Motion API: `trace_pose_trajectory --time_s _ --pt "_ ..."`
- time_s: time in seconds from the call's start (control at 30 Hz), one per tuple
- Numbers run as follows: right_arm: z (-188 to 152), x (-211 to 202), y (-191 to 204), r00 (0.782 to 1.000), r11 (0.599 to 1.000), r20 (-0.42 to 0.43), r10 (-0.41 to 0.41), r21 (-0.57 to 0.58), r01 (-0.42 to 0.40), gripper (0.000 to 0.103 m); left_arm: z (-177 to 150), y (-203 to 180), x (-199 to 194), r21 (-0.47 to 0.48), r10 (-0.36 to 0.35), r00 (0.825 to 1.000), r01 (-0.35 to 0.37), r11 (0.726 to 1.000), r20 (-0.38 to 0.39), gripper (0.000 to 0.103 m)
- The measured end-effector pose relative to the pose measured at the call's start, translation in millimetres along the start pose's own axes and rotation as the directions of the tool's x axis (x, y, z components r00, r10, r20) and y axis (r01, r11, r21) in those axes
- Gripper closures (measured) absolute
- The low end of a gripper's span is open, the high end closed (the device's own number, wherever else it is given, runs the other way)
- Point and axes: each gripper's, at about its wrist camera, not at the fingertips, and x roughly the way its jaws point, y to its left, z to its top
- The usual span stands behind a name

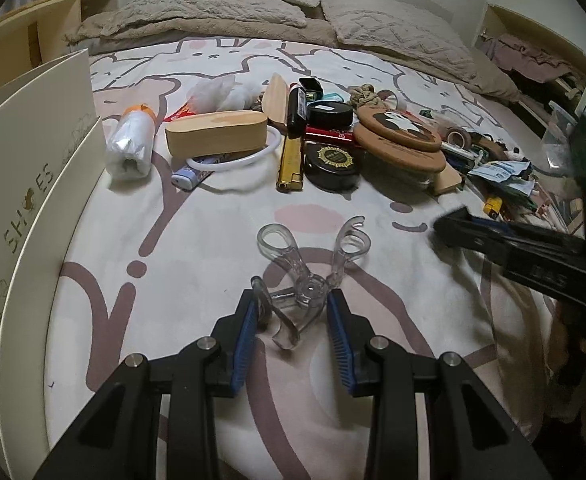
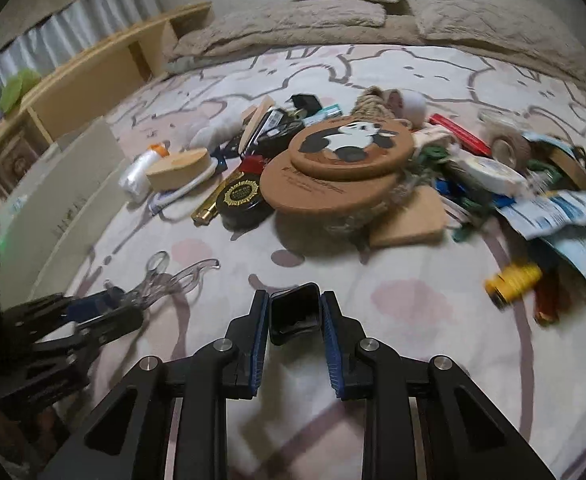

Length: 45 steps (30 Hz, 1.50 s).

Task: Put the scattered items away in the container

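Note:
My left gripper (image 1: 293, 304) is shut on a clear plastic clip (image 1: 313, 260), its blue pads pressing the clip's hinge end above the patterned bedsheet. The same clip (image 2: 173, 276) shows at the left of the right wrist view, in the left gripper (image 2: 93, 316). My right gripper (image 2: 295, 300) is shut on a small black box (image 2: 295, 312), held between both pads just over the sheet. In the left wrist view the right gripper (image 1: 453, 224) reaches in from the right. A white shoe box (image 1: 33, 160) stands at the left edge, also seen as the shoe box (image 2: 73, 184).
A pile of loose items lies across the bed: panda cork coasters (image 2: 349, 148), a black round tin (image 1: 333, 162), a gold lighter (image 1: 291, 164), a wooden block (image 1: 217, 132), a plastic bag roll (image 1: 131, 144), a yellow spool (image 2: 513, 280). Pillows (image 1: 253, 8) lie behind.

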Motion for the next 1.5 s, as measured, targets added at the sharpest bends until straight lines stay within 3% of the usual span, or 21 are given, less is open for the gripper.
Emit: trace_pose_trajectory --time_s 0.2,0.33,0.37,0.6,0.73,1.0,1.2,1.3,1.37,1.5 --pt "-14.2 -15.8 -8.4 0.999 0.996 0.014 0.03 0.081 -0.031 0.077 -1.2 2.8 5.0 -0.016 0.005 1.0 -0.005 1.0 0.001 0.062" --pt "-17.9 -20.0 -3.9 0.998 0.995 0.025 0.057 0.085 -0.059 0.077 -0.2 -1.8 8.5 -0.003 0.01 1.0 -0.01 1.0 0.023 0.041" --pt "-19.8 -19.7 -2.6 0.998 0.994 0.023 0.064 0.086 -0.066 0.077 0.0 -3.1 10.1 0.004 0.014 0.999 -0.014 1.0 0.029 0.04" --pt "-30.6 -9.5 3.9 0.998 0.995 -0.03 0.064 0.074 -0.061 0.077 -2.6 -7.9 13.2 0.042 0.041 0.998 -0.043 0.998 0.042 0.04" --pt "-33.4 -1.6 2.8 0.997 0.996 -0.057 0.049 0.076 -0.045 0.077 -5.2 -9.9 14.1 0.061 0.067 0.997 -0.07 0.996 0.041 0.047" --pt "-39.2 -0.8 6.7 0.999 0.999 -0.044 0.024 0.043 -0.022 0.077 -9.9 -11.7 17.2 0.073 0.09 0.994 -0.095 0.993 0.069 0.046" --pt "-44.0 -1.5 8.4 1.0 0.999 -0.014 0.007 0.041 -0.006 0.077 -9.3 -6.6 16.6 0.04 0.064 0.996 -0.066 0.997 0.065 0.044" --pt "-46.7 -0.9 7.7 1.0 0.999 -0.001 0.001 0.055 -0.001 0.077 -10.4 -9.5 17.0 0.052 0.04 0.998 -0.043 0.998 0.058 0.027" --pt "-48.6 -1.1 8.6 1.0 0.998 0.012 -0.005 0.056 0.005 0.077 -12.4 -15.9 18.0 0.08 0.041 0.998 -0.044 0.996 0.049 0.01" --pt "-49.8 -0.6 9.0 1.0 0.998 0.022 -0.011 0.06 0.01 0.077 -14.4 -18.3 18.2 0.084 0.052 0.998 -0.056 0.995 0.045 0.007"
